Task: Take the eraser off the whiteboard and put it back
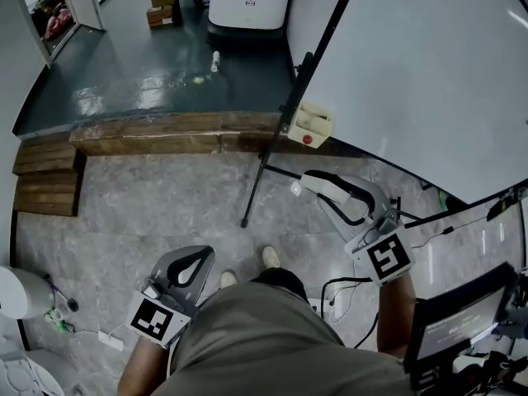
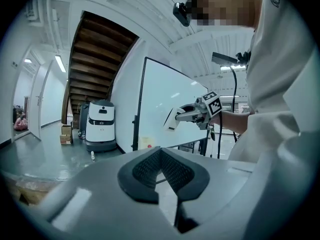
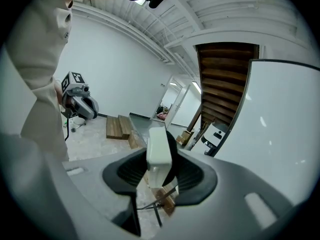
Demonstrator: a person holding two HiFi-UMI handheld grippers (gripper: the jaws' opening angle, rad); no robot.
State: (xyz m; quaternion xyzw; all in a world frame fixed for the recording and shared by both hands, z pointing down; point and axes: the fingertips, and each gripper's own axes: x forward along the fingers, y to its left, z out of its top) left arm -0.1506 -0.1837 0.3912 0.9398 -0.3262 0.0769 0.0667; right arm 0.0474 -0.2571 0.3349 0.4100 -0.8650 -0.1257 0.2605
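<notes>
The white eraser [image 3: 159, 156] stands upright between the dark pads of my right gripper [image 3: 160, 173], which is shut on it. In the head view the eraser [image 1: 324, 185] is held a short way in front of the whiteboard [image 1: 412, 73], not touching it. The left gripper view shows the same eraser [image 2: 172, 120] in the air before the whiteboard [image 2: 160, 109]. My left gripper [image 1: 191, 266] hangs low at the left, apart from the board. Its pads [image 2: 145, 171] meet at the tip with nothing between them.
The whiteboard's black stand pole [image 1: 276, 139] slants down to the stone floor. A small cream box with a red button [image 1: 311, 125] sits at the board's lower edge. Wooden steps [image 1: 49, 180] lie left, a white robot [image 1: 247, 2] stands behind, and a screen [image 1: 462, 320] and cables are at the right.
</notes>
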